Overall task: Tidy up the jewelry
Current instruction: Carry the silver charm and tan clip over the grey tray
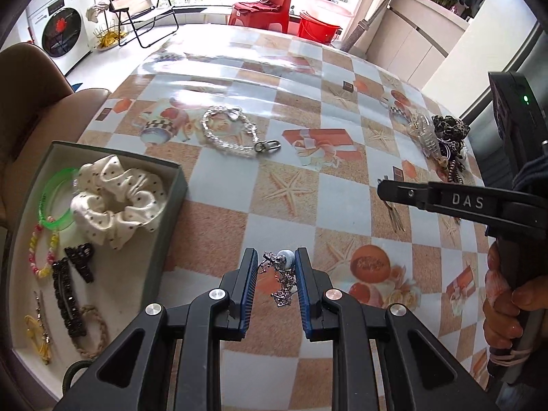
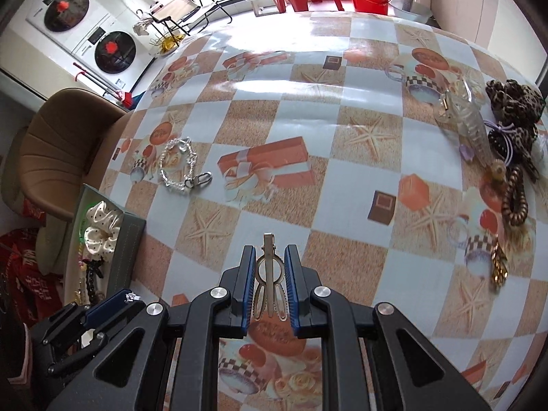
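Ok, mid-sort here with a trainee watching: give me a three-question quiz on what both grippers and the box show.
1. True or false: the left gripper holds a silver chain with a pale bead.
2. What sits between the right gripper fingers? A) metal hair clip B) leopard scrunchie C) clear claw clip
3. Fill in: the white dotted scrunchie lies in the ____.

Key: 1 true; 2 A; 3 box.

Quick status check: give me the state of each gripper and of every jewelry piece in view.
left gripper: shut on silver chain
right gripper: shut on metal hair clip
box: open, holding white scrunchie
crystal bracelet: loose on table
clear claw clip: on table, beside leopard scrunchie
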The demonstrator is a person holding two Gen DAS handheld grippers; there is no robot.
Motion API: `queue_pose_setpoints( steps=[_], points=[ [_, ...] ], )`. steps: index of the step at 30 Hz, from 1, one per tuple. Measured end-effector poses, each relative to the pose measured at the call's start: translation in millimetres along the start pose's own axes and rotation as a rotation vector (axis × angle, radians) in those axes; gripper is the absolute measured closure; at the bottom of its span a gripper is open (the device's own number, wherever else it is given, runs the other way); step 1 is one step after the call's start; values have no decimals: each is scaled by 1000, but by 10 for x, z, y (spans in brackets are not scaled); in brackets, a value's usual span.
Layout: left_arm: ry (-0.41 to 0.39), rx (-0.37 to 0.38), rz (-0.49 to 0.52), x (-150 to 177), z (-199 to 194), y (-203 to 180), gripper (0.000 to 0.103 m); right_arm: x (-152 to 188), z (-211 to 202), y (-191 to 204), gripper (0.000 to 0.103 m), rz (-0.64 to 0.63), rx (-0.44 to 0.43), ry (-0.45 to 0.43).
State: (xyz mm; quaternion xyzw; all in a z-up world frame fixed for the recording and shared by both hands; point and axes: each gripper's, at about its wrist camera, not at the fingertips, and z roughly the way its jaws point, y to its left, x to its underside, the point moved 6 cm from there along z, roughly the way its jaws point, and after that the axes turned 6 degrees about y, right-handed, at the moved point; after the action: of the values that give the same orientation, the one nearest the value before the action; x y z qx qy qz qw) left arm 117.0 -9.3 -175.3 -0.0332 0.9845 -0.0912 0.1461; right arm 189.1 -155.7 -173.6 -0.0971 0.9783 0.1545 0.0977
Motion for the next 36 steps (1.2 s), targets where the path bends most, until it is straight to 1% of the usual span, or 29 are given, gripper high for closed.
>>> queue_pose_setpoints(
  steps=[7,15,21,25,31,36],
  points=[
    [-21,3,22,121,-174,157,77,213,-51,223,85,24,-5,-4],
    [-54,3,13,280,-478,439,77,380,-122,595,85,20,-10,-18],
    [-74,-23,-23,444,-704,797,77,443,-121,1037,85,-28,-33,-19],
    [-83,-63,-54,595,-832,1112,77,480,-75,1344,85,-62,-55,-15],
    [-67,-104,-122,846,-913,1560,77,569,101,1830,84,-131,-81,15],
    [-56,-125,-159,992,-900,1819,77,651,283,2189,85,-187,-90,47]
  ],
)
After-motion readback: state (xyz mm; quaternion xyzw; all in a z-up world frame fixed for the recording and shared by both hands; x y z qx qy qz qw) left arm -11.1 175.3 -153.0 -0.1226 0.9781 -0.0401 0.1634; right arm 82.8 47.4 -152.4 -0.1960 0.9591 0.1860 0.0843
